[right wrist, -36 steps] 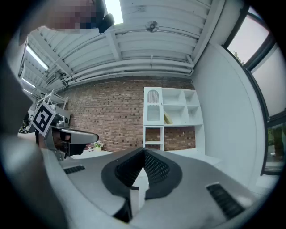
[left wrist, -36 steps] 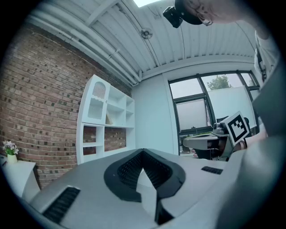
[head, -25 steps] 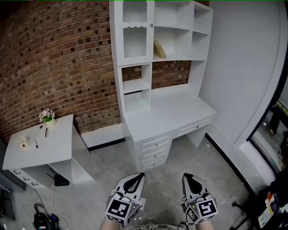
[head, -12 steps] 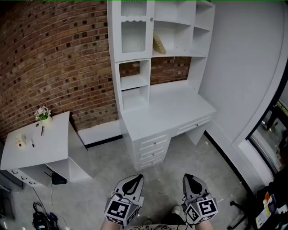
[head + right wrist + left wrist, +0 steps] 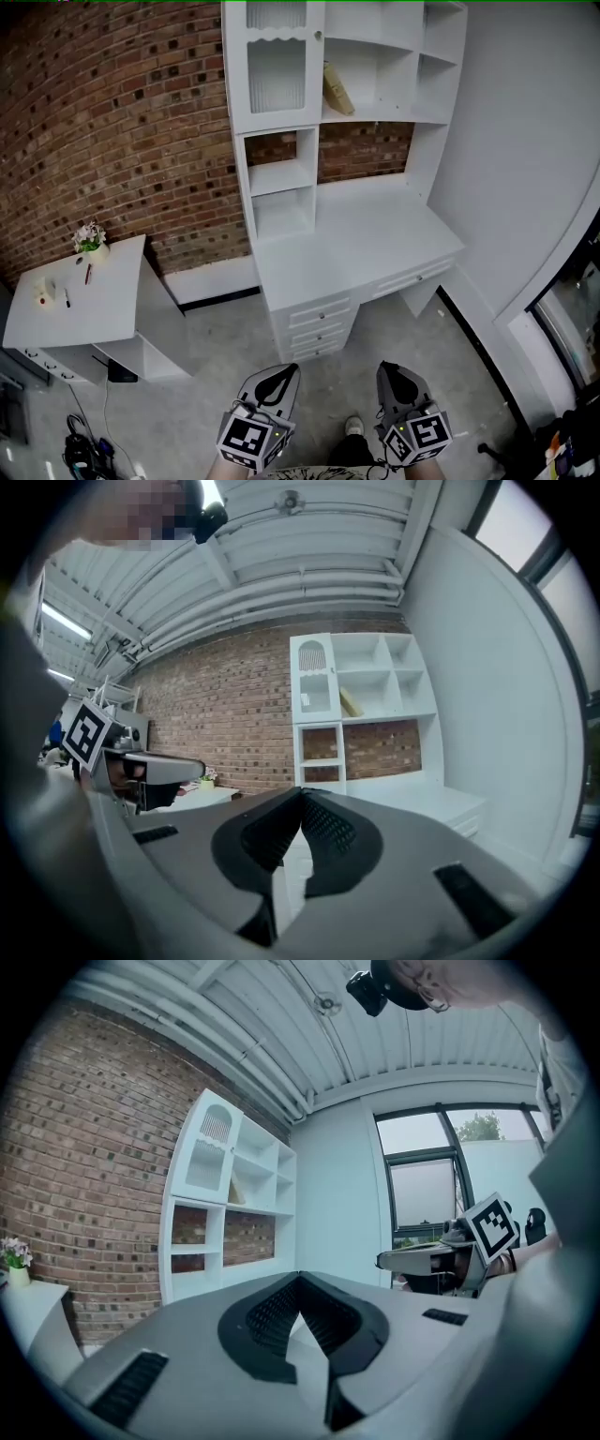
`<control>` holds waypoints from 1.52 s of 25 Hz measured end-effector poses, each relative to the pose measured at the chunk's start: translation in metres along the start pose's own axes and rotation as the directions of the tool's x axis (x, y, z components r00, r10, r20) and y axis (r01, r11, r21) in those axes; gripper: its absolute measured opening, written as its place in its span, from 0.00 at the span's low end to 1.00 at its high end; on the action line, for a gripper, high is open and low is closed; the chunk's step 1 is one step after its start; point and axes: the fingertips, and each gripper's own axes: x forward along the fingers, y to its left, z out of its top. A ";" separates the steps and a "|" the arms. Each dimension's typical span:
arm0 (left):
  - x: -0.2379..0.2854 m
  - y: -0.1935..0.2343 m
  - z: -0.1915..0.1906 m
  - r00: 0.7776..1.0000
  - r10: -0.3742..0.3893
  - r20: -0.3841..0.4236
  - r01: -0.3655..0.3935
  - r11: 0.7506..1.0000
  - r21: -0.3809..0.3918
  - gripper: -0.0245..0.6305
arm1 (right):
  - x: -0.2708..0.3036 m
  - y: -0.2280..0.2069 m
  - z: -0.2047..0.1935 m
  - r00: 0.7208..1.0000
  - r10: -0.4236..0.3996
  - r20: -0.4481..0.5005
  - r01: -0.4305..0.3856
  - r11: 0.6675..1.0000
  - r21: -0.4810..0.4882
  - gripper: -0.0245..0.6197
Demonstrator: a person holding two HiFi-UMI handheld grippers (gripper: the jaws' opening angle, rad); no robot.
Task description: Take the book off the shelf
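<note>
A tan book (image 5: 336, 89) leans in an upper compartment of the white shelf unit (image 5: 281, 112), just right of the ribbed cabinet door. It also shows small and far off as the book (image 5: 234, 1192) in the left gripper view and the book (image 5: 350, 703) in the right gripper view. My left gripper (image 5: 284, 372) and right gripper (image 5: 385, 371) are low at the bottom of the head view, side by side over the floor and well short of the desk. Both are shut with nothing between the jaws: left gripper (image 5: 298, 1283), right gripper (image 5: 302, 794).
The white desk top (image 5: 356, 234) with drawers (image 5: 323, 319) stands under the shelves, against a brick wall (image 5: 122, 122). A low white table (image 5: 84, 300) with a small flower pot (image 5: 91, 239) stands at the left. A white wall (image 5: 525, 150) closes the right side. Cables (image 5: 84, 450) lie on the floor.
The head view has shifted a little, so the shelf unit sits slightly farther right and higher in frame. Both grippers stay shut at the bottom edge.
</note>
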 end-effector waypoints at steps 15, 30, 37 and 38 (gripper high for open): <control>0.246 -0.014 0.055 0.992 0.118 0.044 -0.118 0.993 0.008 0.06 | 0.122 -0.208 0.054 0.980 0.199 0.008 -0.197 0.974 -0.108 0.05; 0.381 0.090 0.048 0.976 0.219 0.007 -0.218 0.974 -0.066 0.06 | 0.287 -0.292 0.051 0.975 0.220 -0.021 -0.221 0.972 -0.077 0.05; 0.451 0.180 0.074 0.977 0.209 0.043 -0.206 0.976 -0.066 0.06 | 0.400 -0.305 0.075 0.978 0.206 -0.022 -0.207 0.974 -0.093 0.05; 0.459 0.194 0.077 0.975 0.215 0.050 -0.212 0.975 -0.066 0.06 | 0.416 -0.305 0.079 0.978 0.206 -0.017 -0.206 0.974 -0.097 0.05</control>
